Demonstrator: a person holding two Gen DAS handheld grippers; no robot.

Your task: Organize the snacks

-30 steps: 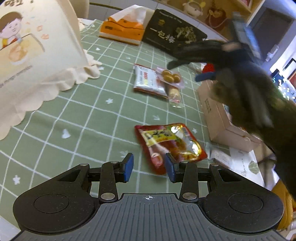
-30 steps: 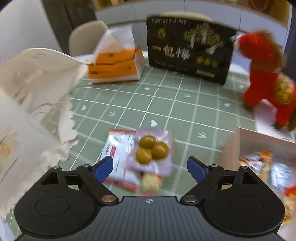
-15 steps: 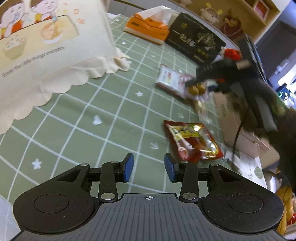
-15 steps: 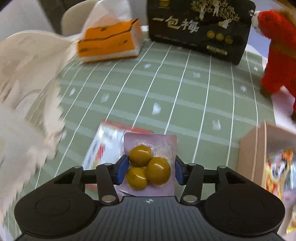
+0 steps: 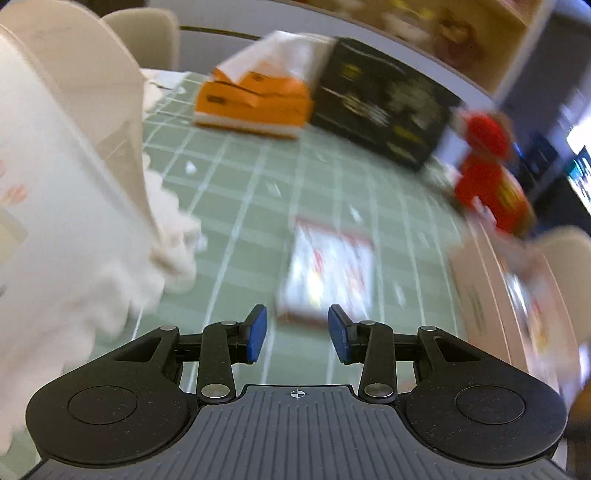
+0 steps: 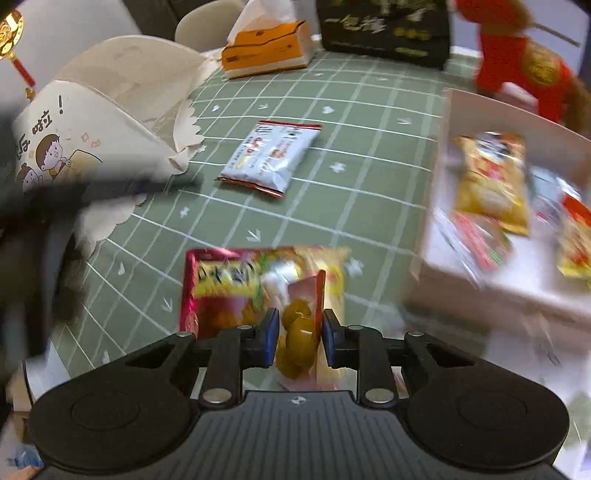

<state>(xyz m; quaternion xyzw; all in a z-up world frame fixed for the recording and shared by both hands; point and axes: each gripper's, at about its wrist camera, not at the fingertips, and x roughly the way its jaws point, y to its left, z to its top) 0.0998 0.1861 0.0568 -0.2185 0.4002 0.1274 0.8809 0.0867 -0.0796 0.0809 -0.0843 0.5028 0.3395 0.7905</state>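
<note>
My right gripper (image 6: 297,334) is shut on a clear pink pack of yellow-brown plums (image 6: 300,332) and holds it above a red and yellow snack bag (image 6: 229,284) lying on the green checked tablecloth. A white and red snack pack (image 6: 271,155) lies farther back; it also shows blurred in the left wrist view (image 5: 328,273), just beyond my open, empty left gripper (image 5: 297,334). The cardboard box (image 6: 476,291) at the right holds several snack bags, one yellow (image 6: 491,181).
A cream cloth bag (image 6: 96,125) with cartoon children stands at the left. An orange tissue box (image 6: 266,51), a black gift box (image 6: 384,26) and a red plush toy (image 6: 524,62) line the back of the table. A chair (image 5: 147,33) stands behind.
My right gripper has lifted the plum pack off the white pack and carried it toward me, over the red bag. My left gripper has swung toward the white pack.
</note>
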